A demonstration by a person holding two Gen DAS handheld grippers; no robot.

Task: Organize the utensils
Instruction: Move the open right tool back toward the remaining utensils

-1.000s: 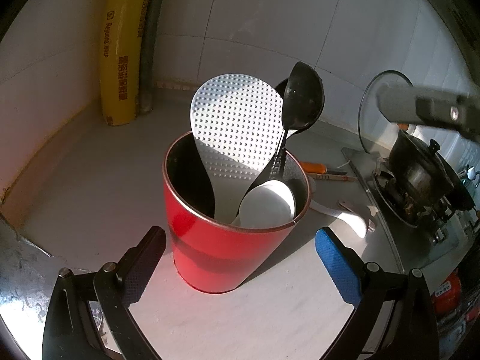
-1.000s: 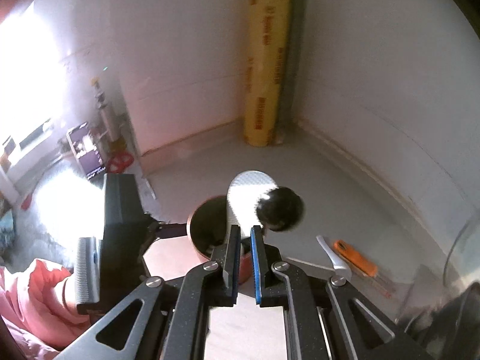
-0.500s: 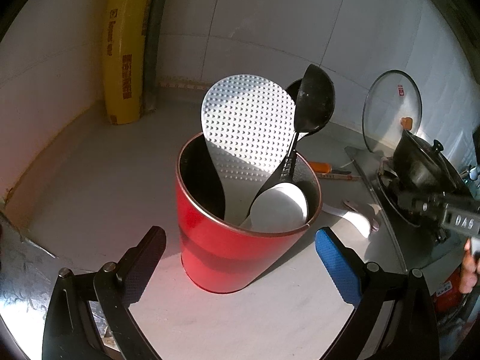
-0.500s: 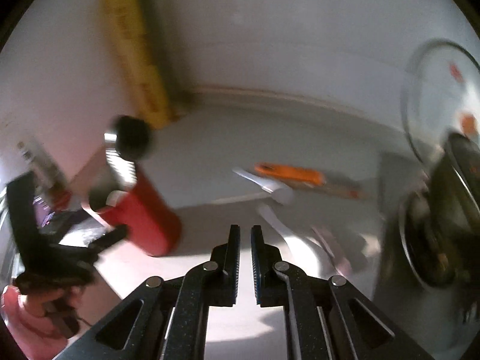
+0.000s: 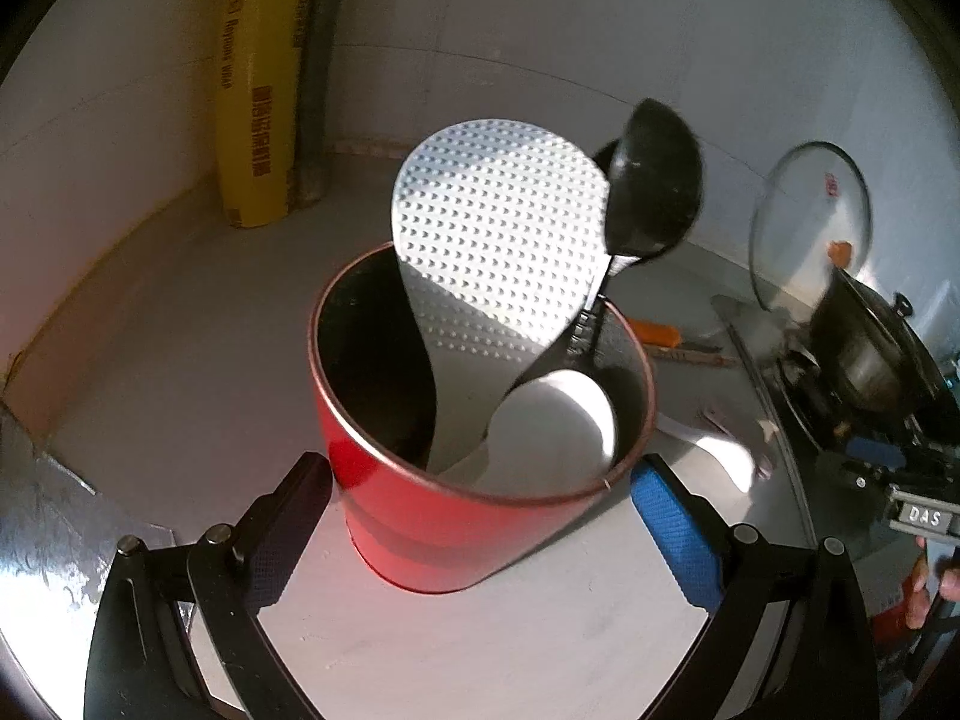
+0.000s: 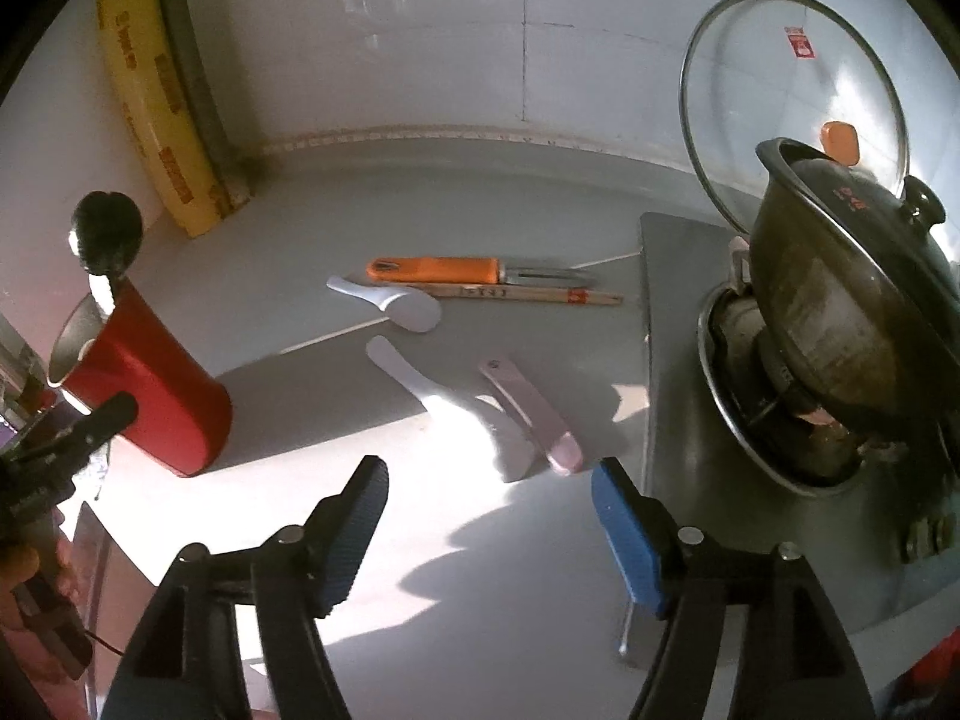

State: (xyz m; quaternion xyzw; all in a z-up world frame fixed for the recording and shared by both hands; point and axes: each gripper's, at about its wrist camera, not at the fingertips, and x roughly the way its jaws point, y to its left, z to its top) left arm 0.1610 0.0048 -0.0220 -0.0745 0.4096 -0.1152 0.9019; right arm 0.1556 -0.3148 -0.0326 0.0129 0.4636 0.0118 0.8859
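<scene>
A red cup (image 5: pixel 456 528) stands between the fingers of my left gripper (image 5: pixel 480 492). That gripper is open, its pads close beside the cup's walls. The cup holds a white dotted rice paddle (image 5: pixel 498 240), a black ladle (image 5: pixel 654 180) and a white spoon (image 5: pixel 552 426). My right gripper (image 6: pixel 489 474) hangs low over the counter, jaws opening, nothing between them. Just beyond its tips lie a white scoop (image 6: pixel 432 396) and a pink utensil (image 6: pixel 531 420). Farther back are a small white spoon (image 6: pixel 390 303), an orange-handled peeler (image 6: pixel 438 269) and chopsticks (image 6: pixel 528 294).
A stove (image 6: pixel 678 360) with a dark pot (image 6: pixel 840 300) on it stands at the right. A glass lid (image 6: pixel 792 108) leans on the wall behind. A yellow roll (image 6: pixel 162 120) stands in the back corner. Foil (image 5: pixel 42 516) covers the counter's near left.
My right gripper swung from above the red cup over to the loose utensils and sank, and its jaws went from shut to wide apart. The cup looms slightly nearer in the left wrist view.
</scene>
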